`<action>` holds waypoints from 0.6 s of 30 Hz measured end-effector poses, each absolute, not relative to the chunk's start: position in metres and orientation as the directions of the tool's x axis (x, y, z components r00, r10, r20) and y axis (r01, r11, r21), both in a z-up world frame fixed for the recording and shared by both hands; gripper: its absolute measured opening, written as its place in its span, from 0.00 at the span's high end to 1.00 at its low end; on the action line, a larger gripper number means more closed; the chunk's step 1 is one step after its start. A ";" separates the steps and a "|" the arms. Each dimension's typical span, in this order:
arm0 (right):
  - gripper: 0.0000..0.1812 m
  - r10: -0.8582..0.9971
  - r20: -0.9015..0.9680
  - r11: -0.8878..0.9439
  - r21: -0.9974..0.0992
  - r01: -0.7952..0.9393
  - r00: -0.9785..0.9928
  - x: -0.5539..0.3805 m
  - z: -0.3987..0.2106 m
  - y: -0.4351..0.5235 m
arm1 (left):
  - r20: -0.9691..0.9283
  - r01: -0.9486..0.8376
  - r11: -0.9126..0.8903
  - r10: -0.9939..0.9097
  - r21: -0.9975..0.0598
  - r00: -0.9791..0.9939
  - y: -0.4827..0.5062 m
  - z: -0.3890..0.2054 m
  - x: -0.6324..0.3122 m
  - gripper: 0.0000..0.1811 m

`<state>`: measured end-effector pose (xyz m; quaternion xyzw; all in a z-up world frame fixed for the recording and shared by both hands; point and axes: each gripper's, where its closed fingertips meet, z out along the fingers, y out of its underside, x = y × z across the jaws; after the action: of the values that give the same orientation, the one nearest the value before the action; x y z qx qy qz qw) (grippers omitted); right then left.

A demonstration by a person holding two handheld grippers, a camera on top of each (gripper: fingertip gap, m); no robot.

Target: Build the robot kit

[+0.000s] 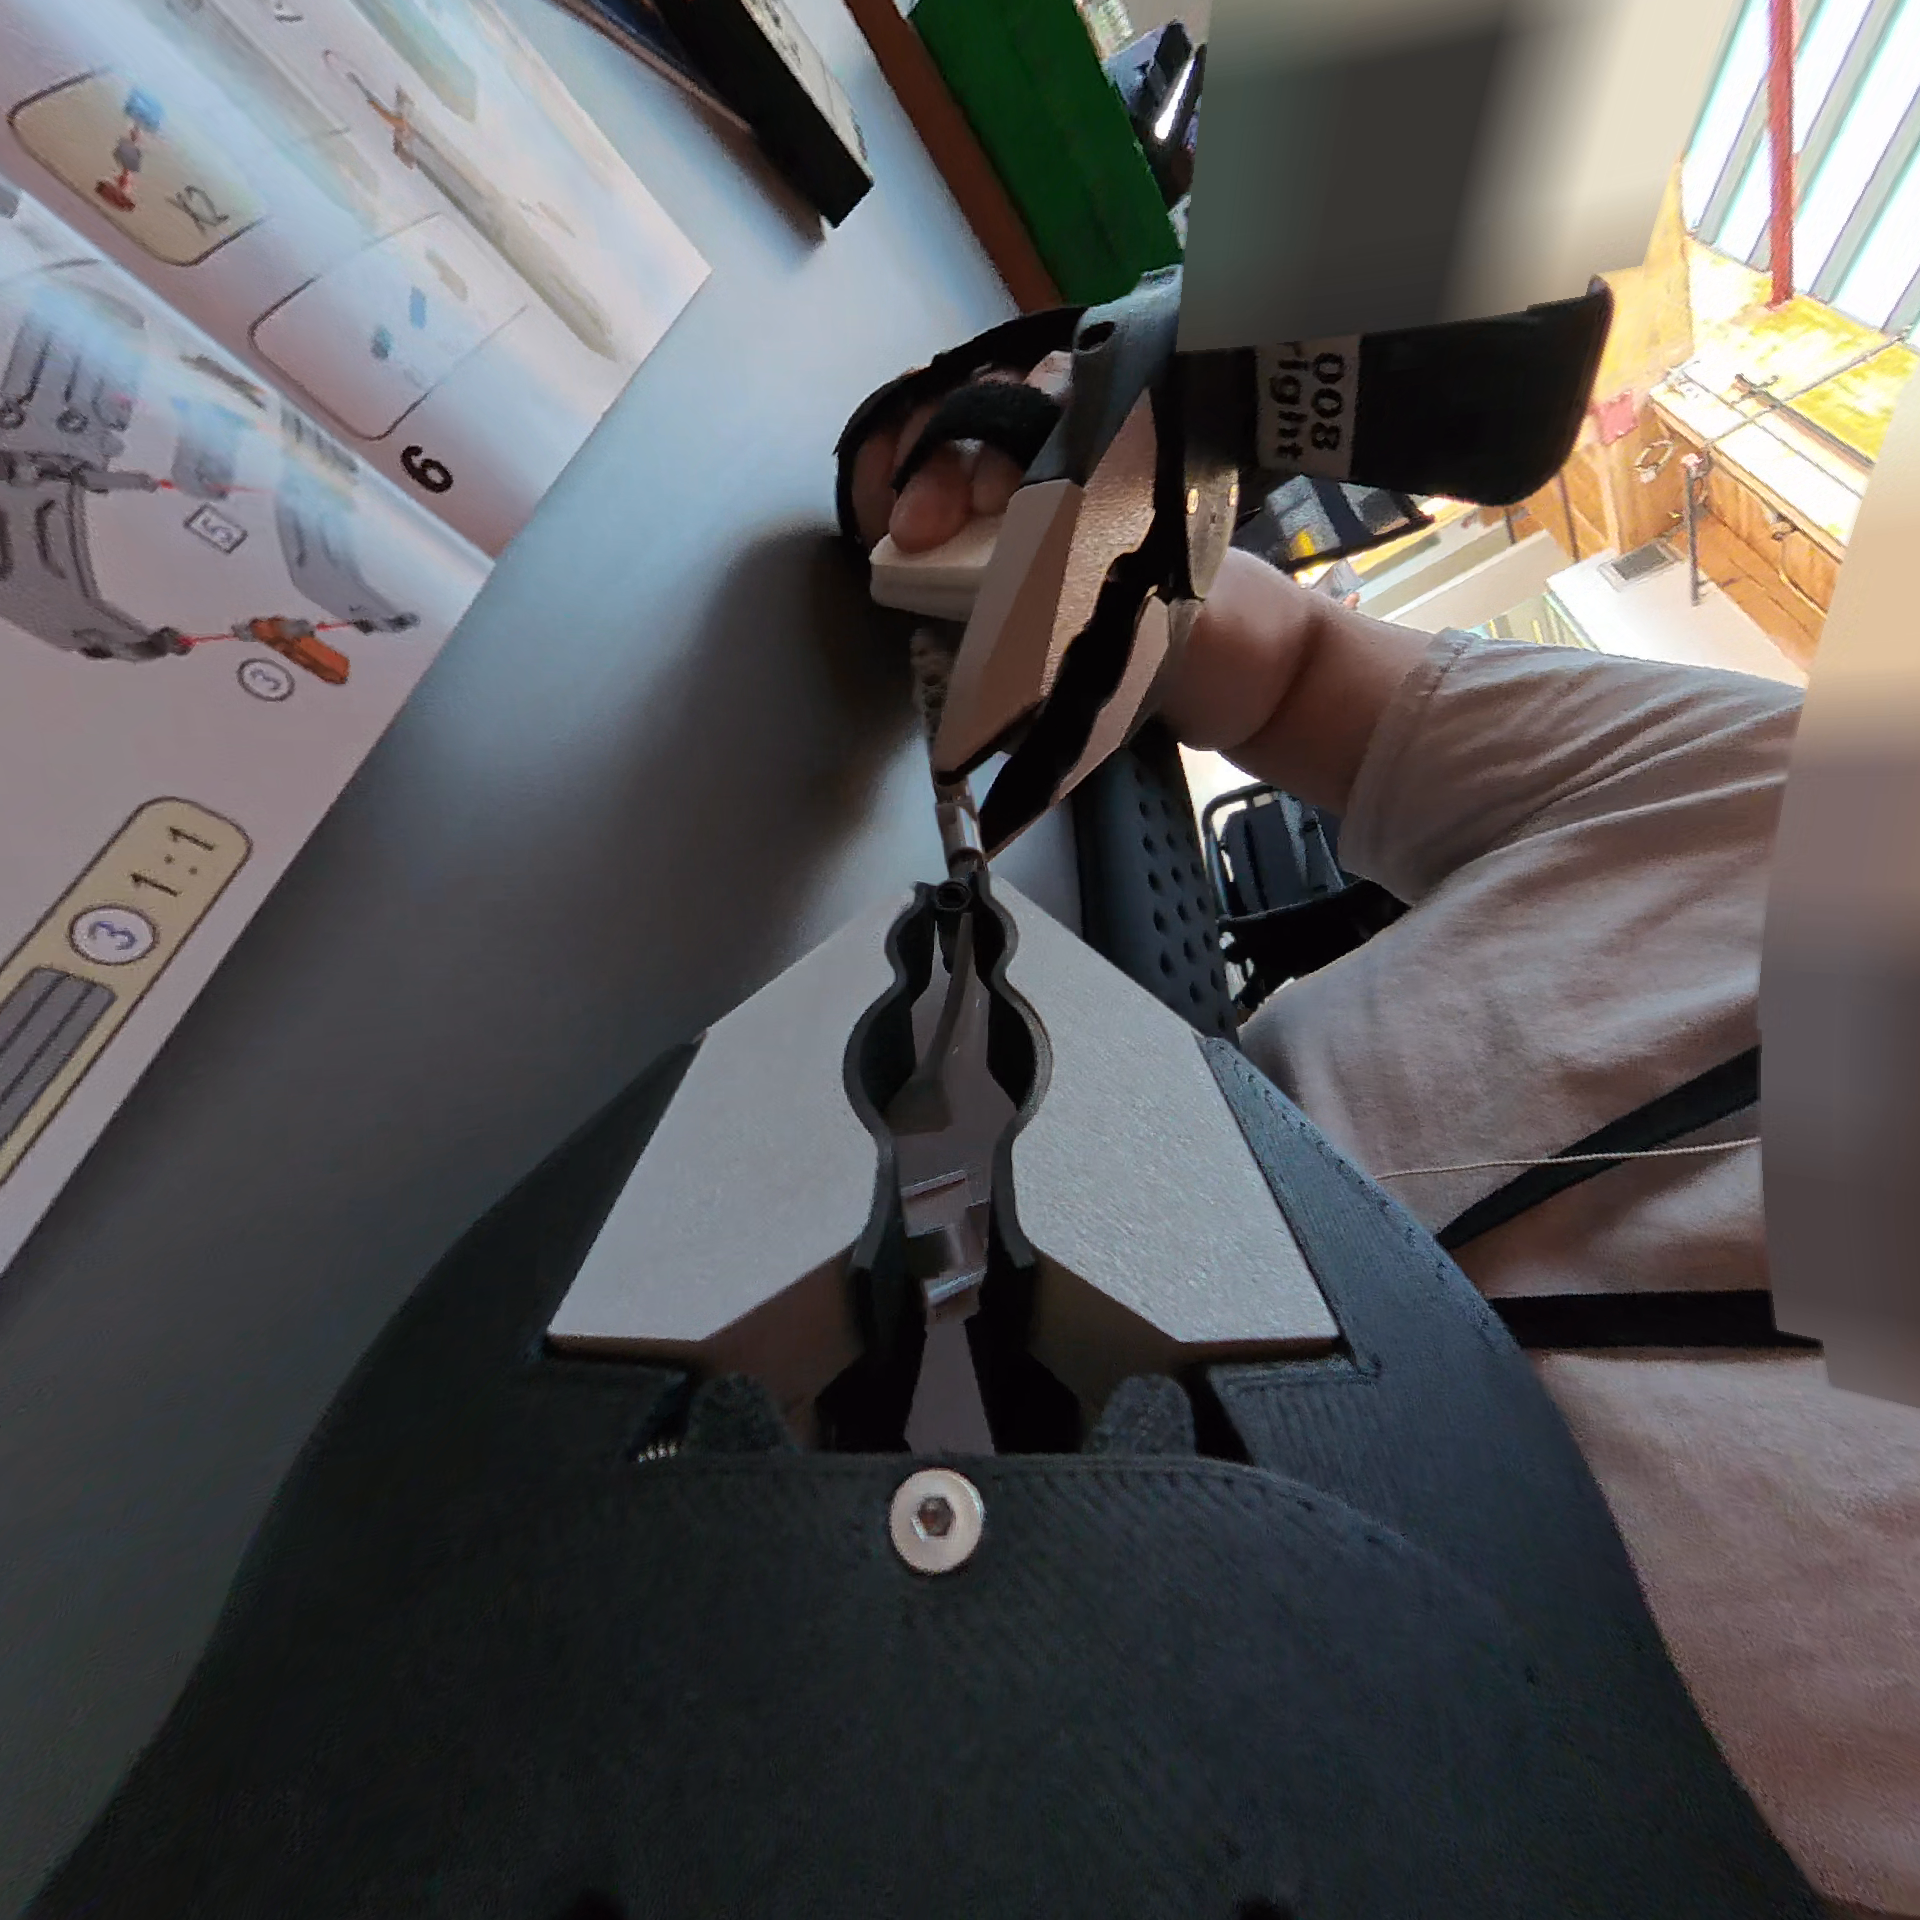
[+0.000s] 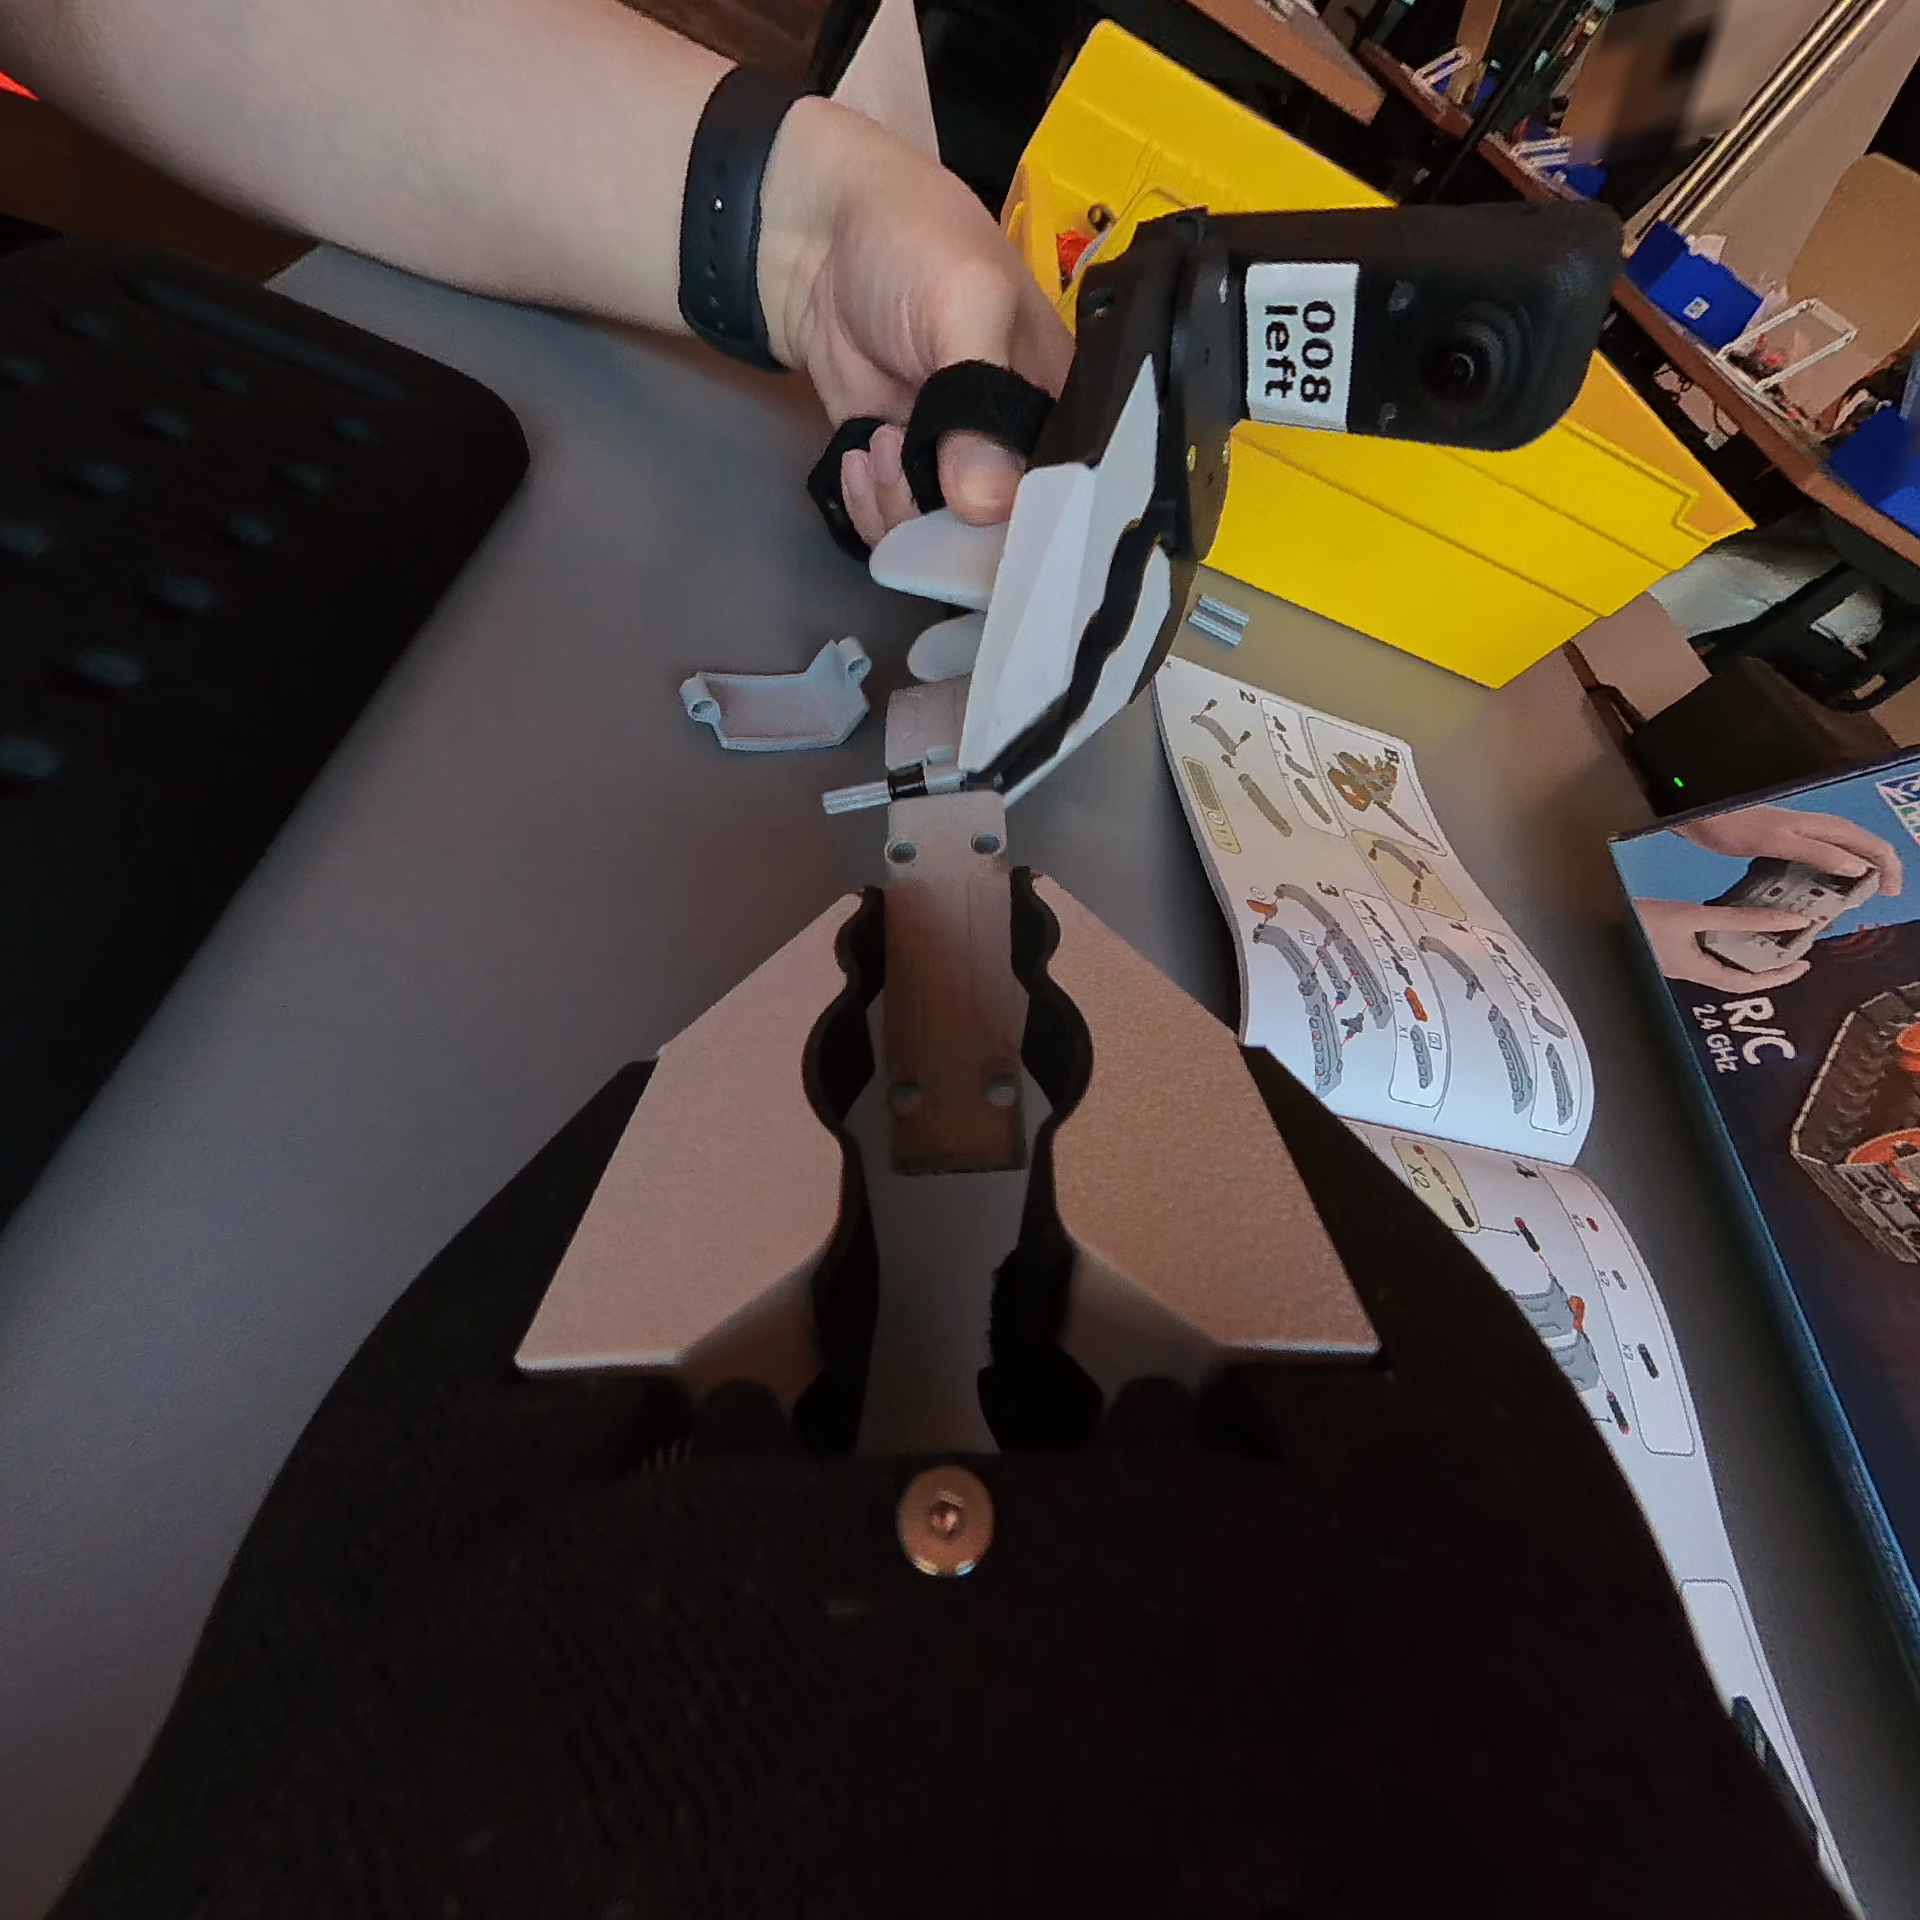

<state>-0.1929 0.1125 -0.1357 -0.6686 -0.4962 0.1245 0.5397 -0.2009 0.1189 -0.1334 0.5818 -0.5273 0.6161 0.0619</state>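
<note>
My left gripper is shut on a thin curved grey building piece that runs between its jaws and carries a black pin at the tip. My right gripper is shut on a flat grey panel with holes. The two grippers point at each other above the grey table. The left gripper brings a small grey axle with a black bush against the panel's far end. The right gripper also shows in the left wrist view, with the axle between the tips.
A loose grey bracket piece and two small grey pins lie on the table. An open instruction booklet and a blue product box lie at the right. A yellow box stands behind, and a black perforated chair at the left. The tips of both grippers are at nearly the same place.
</note>
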 end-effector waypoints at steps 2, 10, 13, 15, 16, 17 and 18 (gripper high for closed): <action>0.87 0.783 0.394 0.087 -0.835 0.543 0.481 -0.193 -0.136 0.114 | 0.789 -0.669 -0.454 -0.503 -0.589 -0.353 0.116 -0.125 -0.200 0.97; 0.88 0.768 0.442 0.089 -0.790 0.607 0.463 -0.193 -0.145 0.116 | 0.796 -0.691 -0.457 -0.527 -0.560 -0.297 0.119 -0.135 -0.200 0.97; 0.87 0.756 0.470 0.090 -0.764 0.639 0.456 -0.193 -0.149 0.118 | 0.808 -0.707 -0.463 -0.527 -0.534 -0.265 0.120 -0.141 -0.201 0.97; 0.88 0.742 0.486 0.097 -0.760 0.643 0.462 -0.192 -0.148 0.119 | 0.812 -0.704 -0.474 -0.523 -0.529 -0.258 0.122 -0.141 -0.200 0.97; 0.88 0.734 0.495 0.100 -0.757 0.646 0.466 -0.191 -0.148 0.119 | 0.815 -0.701 -0.485 -0.526 -0.523 -0.244 0.124 -0.142 -0.199 0.97; 0.88 0.730 0.503 0.107 -0.753 0.649 0.463 -0.192 -0.148 0.119 | 0.815 -0.701 -0.490 -0.531 -0.518 -0.231 0.125 -0.144 -0.199 0.97; 0.88 0.725 0.516 0.112 -0.742 0.661 0.456 -0.192 -0.149 0.119 | 0.814 -0.705 -0.487 -0.535 -0.515 -0.225 0.125 -0.145 -0.199 0.97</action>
<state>-0.1922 0.1190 -0.1489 -0.6656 -0.5205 0.0298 0.5341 -0.1992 0.1250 -0.1449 0.6183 -0.5014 0.6010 0.0706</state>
